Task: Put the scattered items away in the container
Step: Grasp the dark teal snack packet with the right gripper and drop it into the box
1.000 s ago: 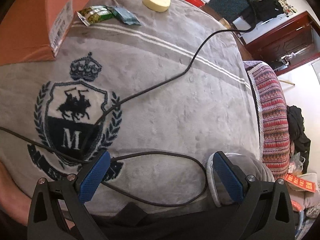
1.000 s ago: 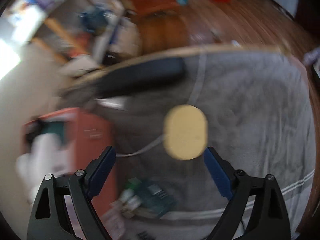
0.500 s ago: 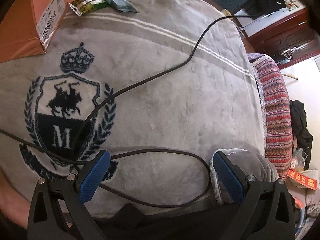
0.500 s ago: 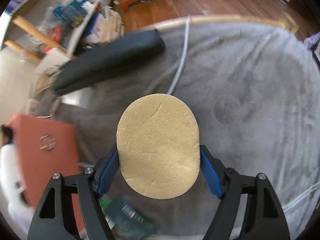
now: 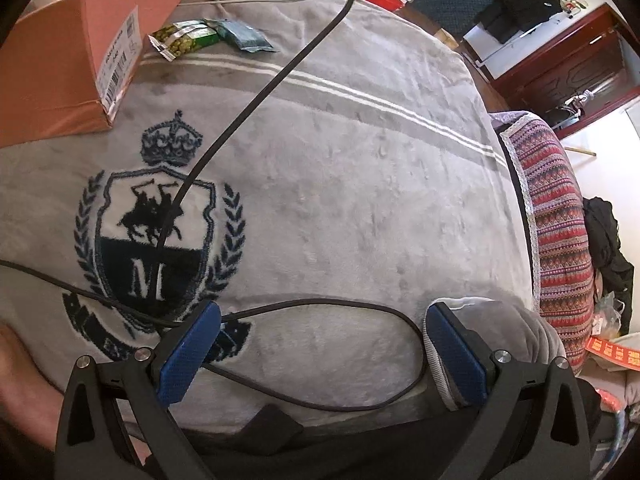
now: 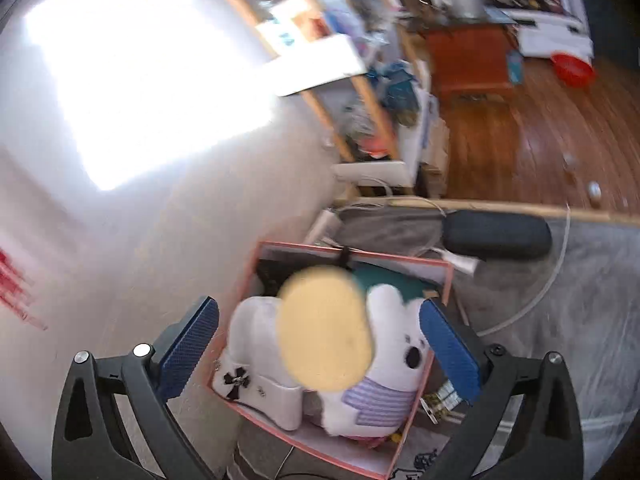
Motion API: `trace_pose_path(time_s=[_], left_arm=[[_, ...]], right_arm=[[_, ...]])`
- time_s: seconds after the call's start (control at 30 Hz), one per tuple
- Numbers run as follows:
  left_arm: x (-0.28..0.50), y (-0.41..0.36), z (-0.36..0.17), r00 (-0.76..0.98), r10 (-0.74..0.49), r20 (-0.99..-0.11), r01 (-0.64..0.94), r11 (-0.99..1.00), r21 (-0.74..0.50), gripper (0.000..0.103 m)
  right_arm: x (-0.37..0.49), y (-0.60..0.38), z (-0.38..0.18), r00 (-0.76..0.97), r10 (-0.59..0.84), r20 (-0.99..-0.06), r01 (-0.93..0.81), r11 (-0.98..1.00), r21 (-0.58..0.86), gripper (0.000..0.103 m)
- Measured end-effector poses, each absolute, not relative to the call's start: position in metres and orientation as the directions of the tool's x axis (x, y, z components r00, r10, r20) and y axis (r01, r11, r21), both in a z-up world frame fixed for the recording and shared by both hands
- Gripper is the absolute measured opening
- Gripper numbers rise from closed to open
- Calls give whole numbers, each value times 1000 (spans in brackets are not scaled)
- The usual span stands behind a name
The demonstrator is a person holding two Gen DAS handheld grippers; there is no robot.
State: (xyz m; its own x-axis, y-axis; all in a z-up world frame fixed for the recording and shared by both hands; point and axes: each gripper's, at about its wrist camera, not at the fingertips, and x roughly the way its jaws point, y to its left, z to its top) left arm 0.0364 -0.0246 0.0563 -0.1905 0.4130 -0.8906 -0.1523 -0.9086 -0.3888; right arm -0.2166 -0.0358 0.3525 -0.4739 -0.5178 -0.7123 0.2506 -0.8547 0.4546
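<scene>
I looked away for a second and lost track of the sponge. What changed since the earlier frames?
The right gripper picked the yellow sponge off the grey blanket, carried it over the orange box, and its jaws are now opening clear of it. The left gripper stayed open; the snack packets stayed put.

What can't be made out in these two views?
- Right wrist: yellow sponge blurred between the opening right tongs; contact with the box's contents unclear.
- Right wrist: sponge and white plush hide the box's bottom.
- Left wrist: box interior faces away; snack packets' print too small.
</scene>
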Motion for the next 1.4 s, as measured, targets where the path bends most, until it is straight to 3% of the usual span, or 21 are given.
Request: trace_pose_path(time_s=[0.17, 0.37, 0.67, 0.7, 0.77, 0.87, 1.03, 1.2, 1.23, 1.27, 1.3, 1.4], left_arm=[[38, -19, 57, -186, 411, -893, -177, -908, -381, 103], [38, -12, 53, -166, 412, -896, -190, -905, -381, 103], [35, -6, 40, -116, 407, -906, -175, -906, -385, 103], [35, -6, 39, -111, 406, -907, -173, -907, -384, 103], [36, -6, 37, -107, 402, -909, -168, -909, -382, 103], [38, -5, 40, -114, 403, -908, -175, -908, -381, 103], [41, -7, 46, -133, 404, -905, -189, -907, -377, 103], [44, -10, 49, -144, 404, -904, -193, -907, -374, 103], [44, -10, 49, -144, 403, -904, -193, -907, -374, 103], [44, -10, 49, -144, 403, -904, -192, -907, -375, 103], [44, -10, 49, -143, 404, -903, -190, -907, -376, 103], [44, -11, 50, -143, 408, -902, -186, -906, -380, 103]], right_arm=[[-218, -18, 303, -383, -396, -835, 220, -917, 334, 67], [-202, 38, 156, -116, -236, -965, 228, -952, 206, 66], [-196, 65, 33, -15, -292, -956, 185, -941, 284, 66], [-195, 65, 30, -19, -289, -957, 195, -940, 280, 64], [-193, 70, 33, -36, -278, -960, 206, -942, 265, 40], [-186, 87, 53, -59, -316, -947, 180, -936, 301, 36], [-165, 81, 135, -129, -395, -909, 223, -905, 362, 34], [-150, 8, 234, -151, -551, -821, 366, -802, 471, 34], [-147, -11, 250, -142, -566, -812, 395, -784, 478, 47], [-146, -25, 259, -143, -565, -813, 418, -779, 468, 83], [-143, -40, 271, -162, -553, -817, 452, -778, 437, 93], [-130, -66, 283, -183, -524, -832, 526, -767, 368, 91]])
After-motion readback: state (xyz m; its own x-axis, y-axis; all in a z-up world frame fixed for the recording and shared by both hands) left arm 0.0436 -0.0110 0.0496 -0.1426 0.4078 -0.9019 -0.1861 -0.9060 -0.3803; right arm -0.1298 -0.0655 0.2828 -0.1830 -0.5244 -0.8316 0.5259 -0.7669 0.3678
